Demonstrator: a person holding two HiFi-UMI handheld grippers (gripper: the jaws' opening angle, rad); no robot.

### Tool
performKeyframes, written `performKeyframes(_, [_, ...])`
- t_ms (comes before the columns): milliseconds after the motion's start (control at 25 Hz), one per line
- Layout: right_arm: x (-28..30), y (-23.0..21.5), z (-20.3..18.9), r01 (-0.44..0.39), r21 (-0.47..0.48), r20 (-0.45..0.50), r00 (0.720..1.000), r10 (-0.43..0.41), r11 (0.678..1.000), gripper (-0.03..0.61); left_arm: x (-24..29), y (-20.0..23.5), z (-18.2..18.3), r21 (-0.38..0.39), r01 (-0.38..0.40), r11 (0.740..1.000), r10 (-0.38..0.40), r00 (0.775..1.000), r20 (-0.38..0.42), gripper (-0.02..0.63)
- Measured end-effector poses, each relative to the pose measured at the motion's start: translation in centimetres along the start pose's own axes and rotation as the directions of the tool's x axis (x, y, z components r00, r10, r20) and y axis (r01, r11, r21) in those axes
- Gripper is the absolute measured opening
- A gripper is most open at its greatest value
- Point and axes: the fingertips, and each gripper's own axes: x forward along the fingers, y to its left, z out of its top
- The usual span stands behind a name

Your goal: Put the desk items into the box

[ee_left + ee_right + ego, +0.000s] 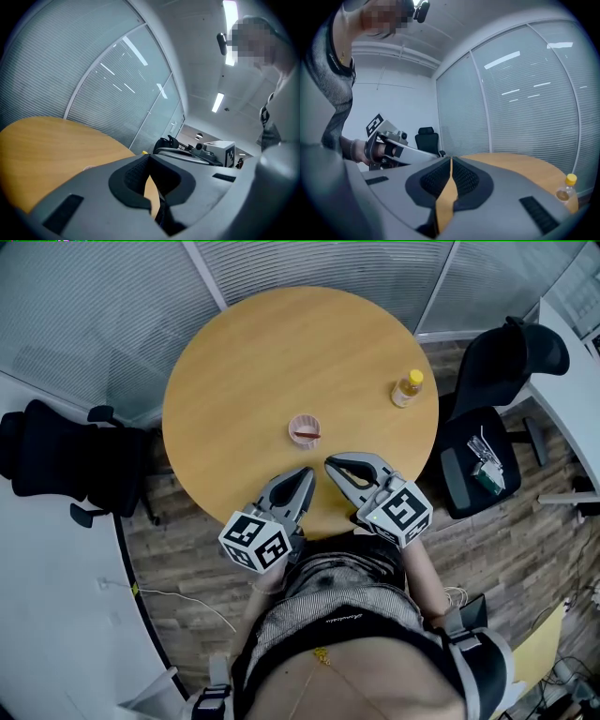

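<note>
On the round wooden table [244, 362] stands a small pink round container [305, 429] with something brown in it, near the front edge. A yellow-capped bottle [407, 388] stands at the table's right edge and also shows in the right gripper view [566, 190]. My left gripper [307, 472] and right gripper [330, 464] hover side by side over the near edge, just in front of the pink container. Both point at it without touching it. The left gripper [149, 159] is shut on nothing. The right gripper [450, 161] is shut too, its pads together with nothing between them.
A black office chair [66, 460] stands left of the table. Another chair [497, 390] at the right has small items on its seat. Glass partitions with blinds [94, 306] run behind the table. A white desk edge [47, 615] lies at lower left.
</note>
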Motion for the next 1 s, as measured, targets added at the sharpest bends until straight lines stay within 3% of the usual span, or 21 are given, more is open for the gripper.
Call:
performKeyframes(280, [-1.0, 0.3, 2.5, 0.003, -0.096, 0.016, 1.0, -0.001, 0.995, 0.026, 0.0, -1.8, 2.3, 0.037, 0.027, 0.999, -0.028, 0.998, 0.048, 0.002])
performKeyframes(1000, [-3.9, -1.4, 2.3, 0.027, -0.133, 0.008, 1.0, -0.026, 0.991, 0.021, 1.3, -4.0, 1.9, 0.042, 0.036, 0.998, -0.039, 0.998, 0.054, 0.002])
